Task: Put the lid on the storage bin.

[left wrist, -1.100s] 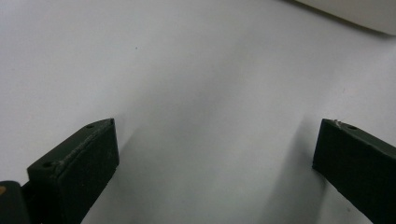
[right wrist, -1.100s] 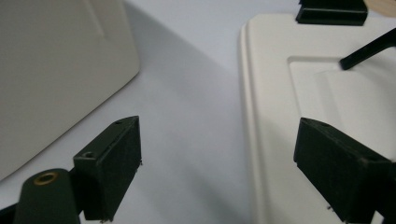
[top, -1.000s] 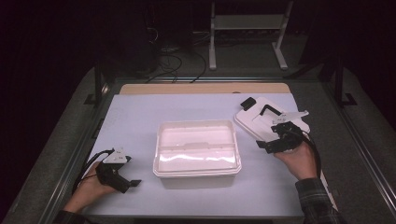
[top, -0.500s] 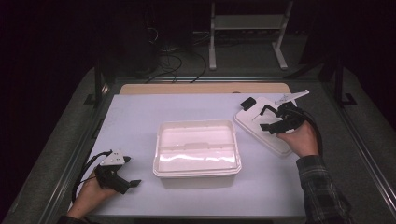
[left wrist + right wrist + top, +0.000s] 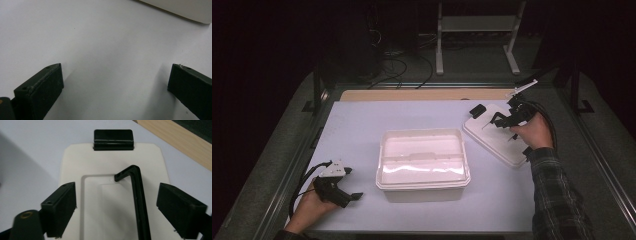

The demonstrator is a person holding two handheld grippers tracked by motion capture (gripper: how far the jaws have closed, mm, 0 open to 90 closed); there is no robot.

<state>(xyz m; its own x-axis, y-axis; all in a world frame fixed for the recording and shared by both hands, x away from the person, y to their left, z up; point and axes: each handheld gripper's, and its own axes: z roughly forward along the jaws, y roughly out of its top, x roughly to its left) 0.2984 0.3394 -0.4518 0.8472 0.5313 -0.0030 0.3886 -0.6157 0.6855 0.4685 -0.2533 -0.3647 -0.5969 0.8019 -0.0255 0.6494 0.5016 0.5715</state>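
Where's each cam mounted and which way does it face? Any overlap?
High view: above the person's side, looking forward and down on the table; forearms, left gripper, right gripper show.
Left gripper view: on that gripper, facing bare table; both jaws apart.
Right gripper view: over the white lid, its black handle between open jaws.
Shared: lid in high and right gripper views.

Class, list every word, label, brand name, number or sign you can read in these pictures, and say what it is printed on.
None: no readable text anywhere.
The white box, the lid with its black handle and clip, the table's white sheet and both grippers, left and right, bear no writing.
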